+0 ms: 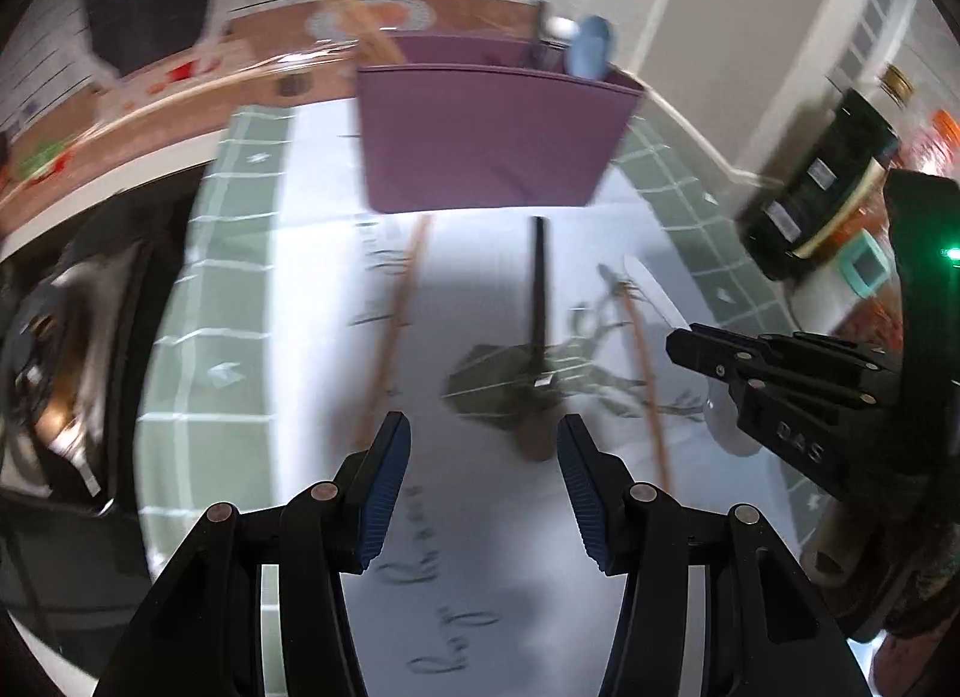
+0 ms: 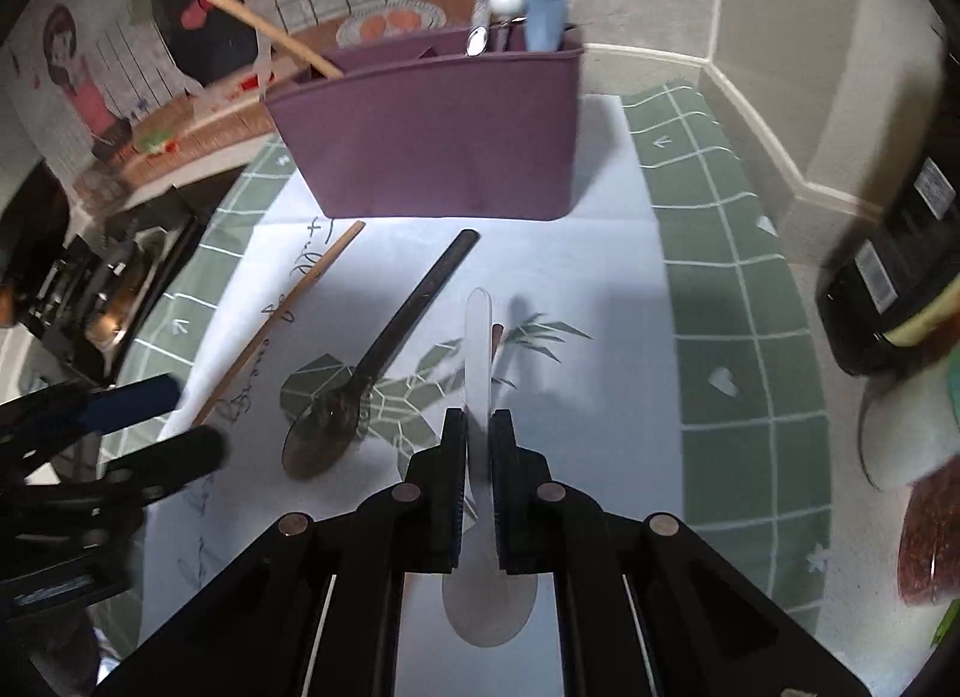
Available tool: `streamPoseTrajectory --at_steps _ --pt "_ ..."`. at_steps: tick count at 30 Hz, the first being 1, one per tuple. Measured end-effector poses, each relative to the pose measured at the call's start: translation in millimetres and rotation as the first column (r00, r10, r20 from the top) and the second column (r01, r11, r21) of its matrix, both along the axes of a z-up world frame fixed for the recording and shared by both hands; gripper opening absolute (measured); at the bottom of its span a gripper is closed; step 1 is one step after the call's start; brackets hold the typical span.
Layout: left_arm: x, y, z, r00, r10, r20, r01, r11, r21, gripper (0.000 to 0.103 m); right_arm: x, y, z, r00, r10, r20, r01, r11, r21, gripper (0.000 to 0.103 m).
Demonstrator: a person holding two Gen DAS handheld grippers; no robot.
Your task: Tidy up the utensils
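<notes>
While the right hand-held gripper [image 2: 478, 427] stands clamped on the handle of a white spoon [image 2: 478, 349], the left hand-held gripper [image 1: 483, 445] hangs half open and empty above a dark spoon [image 1: 537, 337]. The white spoon lies on the bench mat [image 2: 600, 253], handle toward the purple utensil caddy [image 2: 438, 138] and bowl beneath the gripper. It looks like thin plastic: probably light, stiff and rather smooth, so a hold on the flat handle near the bowl should keep it from pivoting. The dark spoon appears heavier and is best taken mid-handle. One wooden chopstick [image 2: 282, 319] lies left of it, another just beside the white spoon; both are slim and likely to roll. The caddy already holds a blue spoon [image 2: 545, 15] and other utensils. A green checked cloth [image 2: 726, 289] underlies the mat; tiled wall and pale corner stand behind.
</notes>
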State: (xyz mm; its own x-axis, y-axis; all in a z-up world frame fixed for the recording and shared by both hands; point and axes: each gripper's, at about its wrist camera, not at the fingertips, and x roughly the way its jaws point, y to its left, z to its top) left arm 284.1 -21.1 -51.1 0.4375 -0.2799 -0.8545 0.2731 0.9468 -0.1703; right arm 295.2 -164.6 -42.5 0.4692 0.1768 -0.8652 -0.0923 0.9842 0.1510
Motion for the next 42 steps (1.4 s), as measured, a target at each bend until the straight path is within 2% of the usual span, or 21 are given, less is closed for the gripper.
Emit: streamPoseTrajectory --at_steps 5,8,10,11,13,18,21,24,29,35,38,42 --pt "17.1 -42.1 -2.5 0.994 -0.104 -0.037 0.104 0.995 -0.014 0.050 -10.6 -20.8 1.9 1.000 -0.011 0.005 0.011 0.999 0.033 0.007" --pt "38.7 -61.5 2.1 0.990 -0.129 -0.054 0.131 0.991 0.029 0.045 -16.4 -30.0 -0.7 1.000 -0.009 0.000 0.009 0.999 0.047 0.007" --pt "60.4 -71.2 1.7 0.986 -0.140 -0.095 0.143 0.989 0.033 0.039 -19.8 -34.0 -3.5 1.000 -0.003 -0.002 0.003 0.999 0.051 0.007" --pt "70.3 -73.9 -0.3 0.984 -0.132 -0.119 0.138 0.990 0.038 0.037 -21.0 -35.3 -5.1 1.000 0.002 -0.005 -0.002 0.999 0.054 0.007" --pt "89.8 -81.0 -7.5 0.980 -0.104 -0.169 0.119 0.989 0.082 0.026 -23.1 -37.3 -8.4 1.000 0.008 -0.011 -0.007 0.998 0.058 0.007" --pt "110.3 -97.2 -23.6 0.970 -0.068 -0.234 0.115 0.975 0.192 0.025 -29.9 -46.2 -10.8 1.000 0.008 -0.015 -0.006 0.995 0.101 0.007" --pt "116.5 -101.2 -31.5 0.964 -0.051 -0.261 0.108 0.972 0.210 0.025 -32.6 -49.4 -10.7 1.000 0.004 -0.014 -0.002 0.994 0.107 0.007" --pt "121.0 -101.5 -39.2 0.959 -0.028 -0.282 0.092 0.972 0.217 0.018 -33.6 -53.7 -9.7 1.000 -0.001 -0.017 0.003 0.993 0.114 0.007" --pt "108.8 -92.9 -38.0 0.968 -0.028 -0.249 0.085 0.972 0.219 0.013 -35.7 -54.6 -5.8 1.000 0.006 -0.016 -0.004 0.993 0.122 0.007" --pt "66.1 -56.6 -25.8 0.972 -0.036 -0.231 0.070 0.988 0.139 0.012 -32.3 -55.9 -2.9 0.999 0.033 -0.036 -0.026 0.984 0.174 0.007" --pt "35.9 -33.9 -22.0 0.972 -0.038 -0.232 0.066 0.991 0.117 0.012 -31.7 -56.9 -2.9 0.999 0.036 -0.033 -0.032 0.991 0.131 0.007" --pt "0.6 -9.8 -21.6 0.968 -0.016 -0.251 0.038 0.996 0.084 0.013 -26.3 -62.3 -6.6 0.999 0.006 -0.050 -0.001 0.996 0.089 0.013"
